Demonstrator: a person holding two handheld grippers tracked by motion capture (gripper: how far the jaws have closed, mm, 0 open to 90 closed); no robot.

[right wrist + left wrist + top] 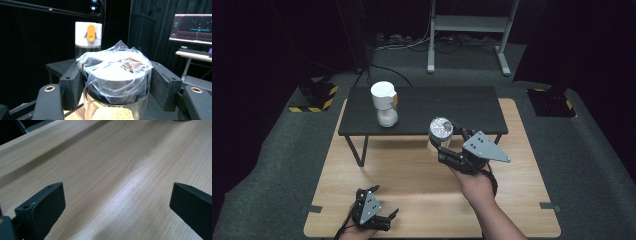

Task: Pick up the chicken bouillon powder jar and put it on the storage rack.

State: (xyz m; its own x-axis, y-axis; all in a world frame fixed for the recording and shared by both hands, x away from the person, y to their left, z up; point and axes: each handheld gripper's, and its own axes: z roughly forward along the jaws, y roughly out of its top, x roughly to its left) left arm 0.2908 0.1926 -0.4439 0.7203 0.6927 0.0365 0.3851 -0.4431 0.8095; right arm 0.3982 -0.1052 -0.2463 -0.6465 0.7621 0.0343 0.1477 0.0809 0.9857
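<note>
A glass jar (440,131) holds beige grains, and crinkled clear plastic wrap covers its grey lid (116,72). My right gripper (444,142) is shut on this jar just under the lid, holding it at the front edge of the low black table (452,107). In the right gripper view the jaws press both sides of the jar, with the right gripper (116,86) centred on it. A second container (384,102) with a white cap and an orange latch (91,32) stands upright on the black table's left part. My left gripper (386,201) rests open, low over the wooden board (117,160); nothing sits between the left gripper (117,200) jaws.
The black table stands on a light wooden board (412,170) laid on grey carpet. A metal desk frame (469,25) is at the back. Off to the right of the right gripper view are a lit monitor (192,26) and a desk.
</note>
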